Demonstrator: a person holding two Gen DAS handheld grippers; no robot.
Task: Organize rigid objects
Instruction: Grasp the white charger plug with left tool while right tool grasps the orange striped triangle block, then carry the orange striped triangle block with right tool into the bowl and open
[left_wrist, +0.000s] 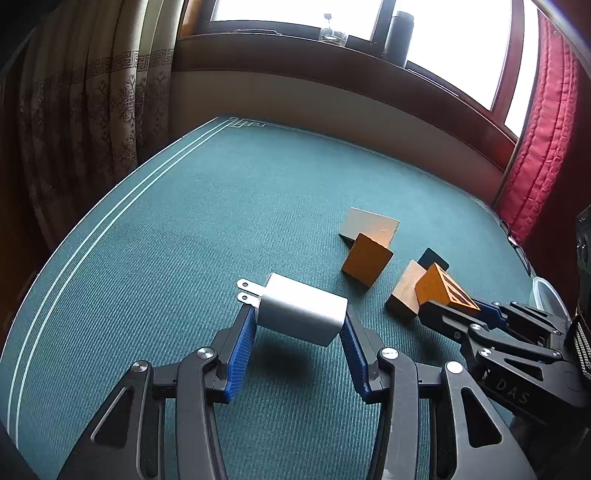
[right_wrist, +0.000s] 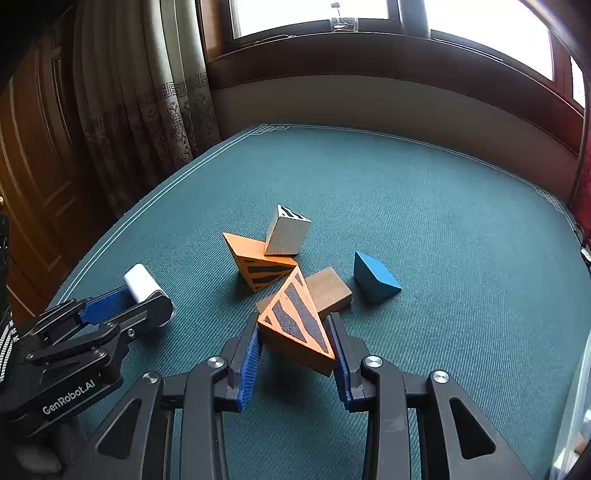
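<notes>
- The white charger (left_wrist: 302, 309) sits clamped between the blue pads of the left gripper (left_wrist: 300, 325), lifted off the green table (left_wrist: 221, 206) with its shadow underneath; its two metal prongs point to the left.
- In the right wrist view only the charger's far end shows; the left gripper's black finger covers the rest.
- The right gripper (right_wrist: 293, 341) has its jaws clamped on an orange wedge with black stripes (right_wrist: 297, 325), tilted, its near corner off the table.
- That wedge hides part of a brown block (right_wrist: 328, 291) lying just behind it.
- Farther off, a second orange wedge (right_wrist: 258, 264) leans against a grey block (right_wrist: 286, 232); a blue wedge (right_wrist: 373, 277) lies apart to the right.
- In the left wrist view the blue wedge is a dark corner, mostly hidden behind the held wedge.
- Both grippers point down at a slant toward the table, side by side; no hand is visible.
- The window (left_wrist: 295, 14) at the far side is washed out by glare.
</notes>
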